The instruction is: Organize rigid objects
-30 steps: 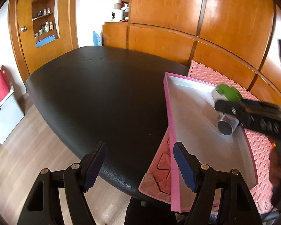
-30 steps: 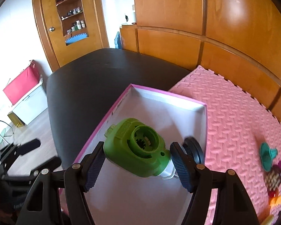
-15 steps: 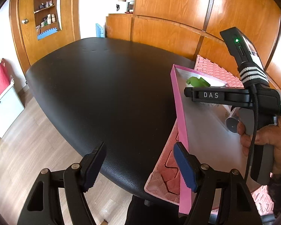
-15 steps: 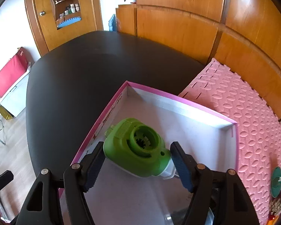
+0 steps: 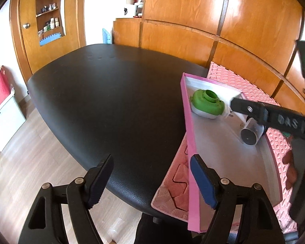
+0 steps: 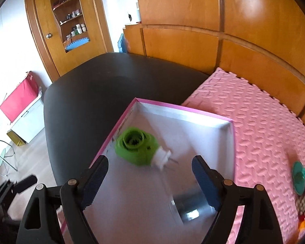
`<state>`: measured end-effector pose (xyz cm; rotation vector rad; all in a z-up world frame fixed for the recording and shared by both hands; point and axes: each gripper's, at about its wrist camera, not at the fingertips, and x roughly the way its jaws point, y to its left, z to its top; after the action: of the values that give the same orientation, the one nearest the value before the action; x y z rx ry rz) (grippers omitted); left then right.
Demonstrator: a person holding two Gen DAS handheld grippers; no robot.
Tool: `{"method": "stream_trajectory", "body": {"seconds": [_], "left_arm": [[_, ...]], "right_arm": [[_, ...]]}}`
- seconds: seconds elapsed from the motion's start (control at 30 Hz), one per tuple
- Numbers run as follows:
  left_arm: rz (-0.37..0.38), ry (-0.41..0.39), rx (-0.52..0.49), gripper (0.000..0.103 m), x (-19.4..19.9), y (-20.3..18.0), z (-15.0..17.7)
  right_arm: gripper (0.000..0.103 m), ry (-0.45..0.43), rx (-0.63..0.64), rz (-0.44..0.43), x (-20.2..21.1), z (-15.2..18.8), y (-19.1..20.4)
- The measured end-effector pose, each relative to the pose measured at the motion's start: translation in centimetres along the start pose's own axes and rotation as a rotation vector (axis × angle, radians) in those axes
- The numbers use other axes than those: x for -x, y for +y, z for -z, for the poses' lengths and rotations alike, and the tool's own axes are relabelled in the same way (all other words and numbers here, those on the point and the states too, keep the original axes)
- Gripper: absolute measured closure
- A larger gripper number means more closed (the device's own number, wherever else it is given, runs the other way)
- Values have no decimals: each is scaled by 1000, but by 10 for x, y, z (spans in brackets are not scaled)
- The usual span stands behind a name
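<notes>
A big black table (image 5: 111, 105) filled the middle of the left wrist view, with a pale wood floor (image 5: 26, 152) at the lower left and shiny brown wood walls (image 5: 193, 10) across the top. A door (image 6: 57, 40) with little shelves stood at the upper left. A bumpy pink mat (image 6: 264, 122) lay on the right side of the table, and a flat pink box (image 6: 185, 108) with a white inside sat partly on it. The green plug-in thing (image 6: 137, 149) lay in the box near its left wall, in the middle of the right wrist view. It was round and green on top with a hole in the middle, and it had a white end with metal pins. A shiny metal can (image 5: 251, 134) lay on its side in the box too. The right gripper (image 6: 149, 175) had just been opening; its jaws stood wide with nothing between them, and the green thing lay just past them. The left gripper (image 5: 152, 180) was open and empty over the table edge. The letters "DAS" showed on the right gripper's black arm at the right of the left wrist view.
</notes>
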<state>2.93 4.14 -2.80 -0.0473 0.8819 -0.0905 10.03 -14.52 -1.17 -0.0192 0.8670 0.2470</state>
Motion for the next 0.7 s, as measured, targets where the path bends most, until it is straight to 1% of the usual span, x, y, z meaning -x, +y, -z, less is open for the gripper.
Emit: {"method": "stream_trajectory", "body": {"seconds": [0.2,0.5,0.7], "left_arm": [[13,-23,-35,22,11,-11,1],[26,-38,-82,22,19,-26,3],[39,-40,-121,22,23,-39,5]], "right_arm": [[17,-36,13,48,31,22,-5],[17,-46,23,97,56,46,-13],[17,-65,-10,130,75,58,-30]]}}
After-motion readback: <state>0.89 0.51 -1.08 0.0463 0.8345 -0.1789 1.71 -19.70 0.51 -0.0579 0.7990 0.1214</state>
